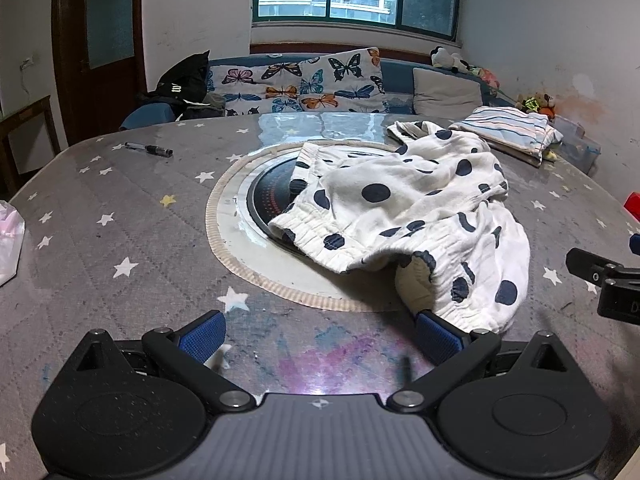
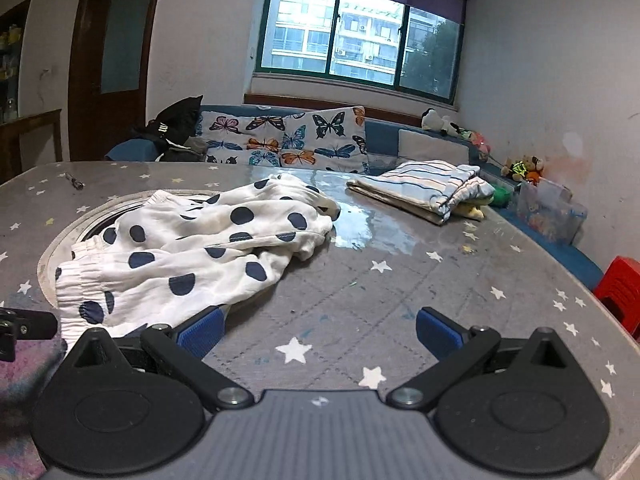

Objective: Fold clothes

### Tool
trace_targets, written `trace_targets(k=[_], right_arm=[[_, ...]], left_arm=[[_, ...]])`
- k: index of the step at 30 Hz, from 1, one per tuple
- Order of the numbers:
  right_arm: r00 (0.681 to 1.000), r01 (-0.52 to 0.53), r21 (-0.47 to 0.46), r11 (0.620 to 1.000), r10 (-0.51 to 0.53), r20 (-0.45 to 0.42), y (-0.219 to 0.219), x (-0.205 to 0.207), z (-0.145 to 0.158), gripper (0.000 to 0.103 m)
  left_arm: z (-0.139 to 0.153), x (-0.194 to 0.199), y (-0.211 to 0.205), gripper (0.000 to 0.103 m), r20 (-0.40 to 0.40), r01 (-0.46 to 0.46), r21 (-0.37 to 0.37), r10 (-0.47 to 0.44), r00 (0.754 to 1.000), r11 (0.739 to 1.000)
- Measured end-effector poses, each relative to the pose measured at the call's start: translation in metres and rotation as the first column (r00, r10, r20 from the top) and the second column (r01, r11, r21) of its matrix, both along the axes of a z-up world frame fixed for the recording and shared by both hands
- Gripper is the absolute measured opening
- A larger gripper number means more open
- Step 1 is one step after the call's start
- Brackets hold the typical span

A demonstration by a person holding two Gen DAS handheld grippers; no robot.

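Note:
A crumpled white garment with navy polka dots (image 1: 420,216) lies on the grey star-patterned table (image 1: 120,220), partly over a round inset cooktop (image 1: 264,200). It also shows in the right wrist view (image 2: 192,248). My left gripper (image 1: 320,334) is open and empty, low over the table; its right finger (image 1: 434,334) is at the garment's near elastic hem. My right gripper (image 2: 318,330) is open and empty; its left finger (image 2: 200,330) is at the garment's near edge. A folded striped garment (image 2: 424,192) lies at the far right.
A black pen (image 1: 149,149) lies at the far left of the table. A plastic bag (image 1: 8,240) sits at the left edge. A red stool (image 2: 620,288) and a clear storage box (image 2: 552,212) stand right of the table. A sofa with a butterfly cover (image 2: 288,140) is behind.

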State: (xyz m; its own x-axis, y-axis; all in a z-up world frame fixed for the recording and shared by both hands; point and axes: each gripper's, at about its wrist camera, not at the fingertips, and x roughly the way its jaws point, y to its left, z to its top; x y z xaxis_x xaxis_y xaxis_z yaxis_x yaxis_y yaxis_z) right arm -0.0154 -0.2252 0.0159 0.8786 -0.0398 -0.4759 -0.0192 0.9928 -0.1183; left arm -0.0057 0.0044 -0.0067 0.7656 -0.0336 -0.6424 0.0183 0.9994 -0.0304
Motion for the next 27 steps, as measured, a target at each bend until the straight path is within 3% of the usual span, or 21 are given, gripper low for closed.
trace_targets(k=[9, 16, 27], right_arm=[[0.996, 0.079, 0.029, 0.996, -0.08, 0.031, 0.008, -0.008, 0.003, 0.103], [0.995, 0.102, 0.065, 0.993, -0.101, -0.023, 0.01, -0.004, 0.001, 0.103], [0.988, 0.118, 0.051, 0.992, -0.112, -0.103, 0.009, 0.008, -0.002, 0.103]], left_arm=[[0.002, 0.001, -0.002, 0.103, 0.009, 0.005, -0.003, -0.005, 1.0, 1.0], [0.001, 0.001, -0.005, 0.103, 0.008, 0.011, -0.005, -0.011, 1.0, 1.0], [0.002, 0.005, -0.006, 0.103, 0.006, 0.006, -0.007, -0.006, 1.0, 1.0]])
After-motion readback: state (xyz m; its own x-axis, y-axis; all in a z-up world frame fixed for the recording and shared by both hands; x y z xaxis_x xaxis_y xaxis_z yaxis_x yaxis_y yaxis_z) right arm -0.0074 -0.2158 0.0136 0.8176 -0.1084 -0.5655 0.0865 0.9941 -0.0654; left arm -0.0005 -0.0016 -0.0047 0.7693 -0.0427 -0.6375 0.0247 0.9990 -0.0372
